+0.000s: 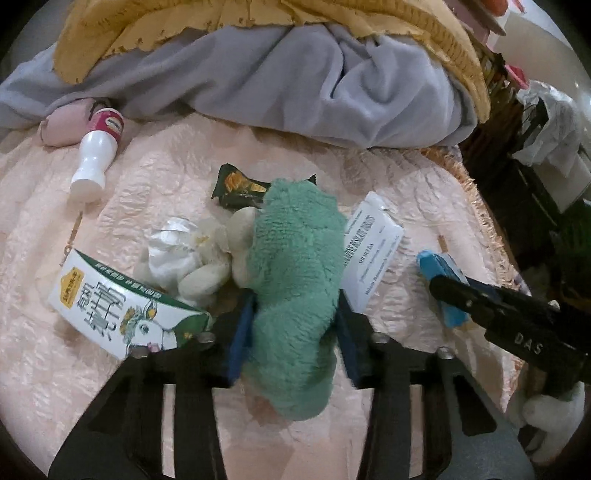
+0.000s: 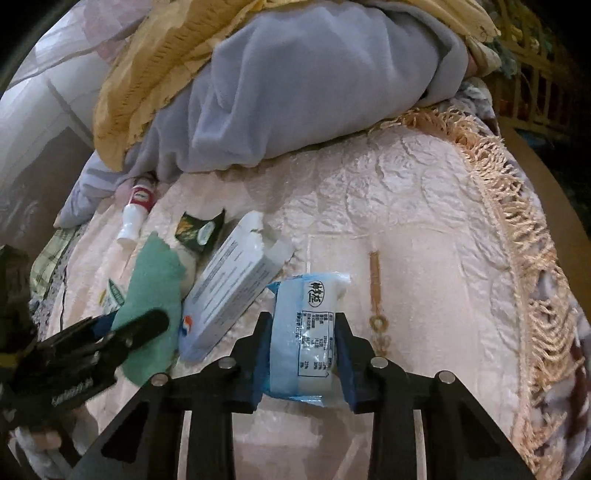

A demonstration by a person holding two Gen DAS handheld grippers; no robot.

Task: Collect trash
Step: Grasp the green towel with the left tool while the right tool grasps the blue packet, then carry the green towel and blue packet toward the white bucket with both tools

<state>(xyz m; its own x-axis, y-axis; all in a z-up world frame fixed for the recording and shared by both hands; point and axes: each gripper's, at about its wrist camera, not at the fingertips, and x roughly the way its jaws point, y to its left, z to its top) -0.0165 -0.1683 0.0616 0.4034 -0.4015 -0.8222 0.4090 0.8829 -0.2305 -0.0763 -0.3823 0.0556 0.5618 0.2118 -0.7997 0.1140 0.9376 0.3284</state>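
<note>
- A pale pink quilted bedspread [image 2: 424, 229] covers the bed, with a fringe [image 2: 524, 258] along its right edge.
- A grey blanket [image 1: 295, 85] lies bunched along the far side, with a yellow knitted throw [image 1: 155, 26] on top of it.
- A green plush toy [image 1: 295, 280] with cream limbs lies in the middle of the bedspread. The left gripper [image 1: 291, 332] is clenched on it, its 2 blue pads pressed into the fur on either side.
- A white milk carton [image 1: 122, 302] with green print lies on its side just left of the toy, touching the left finger.
- A white medicine box [image 1: 369, 254] lies just right of the toy, its far flap open in the right wrist view.
- A white bottle [image 1: 98, 155] with a red-labelled end lies at the far left, near the edge of the grey blanket and well apart from the rest.
- A blue and white snack packet [image 2: 306, 332] lies right of the medicine box, one corner touching it. The right gripper [image 2: 303, 343] is grasping it, with the blue pads tight on both long edges; whether it is lifted off the bedspread I cannot tell.
- A crumpled white tissue [image 1: 170, 251] sits between the carton and the toy's cream limbs.
- A dark green snack wrapper [image 1: 240, 188] lies just beyond the toy's far end.
</note>
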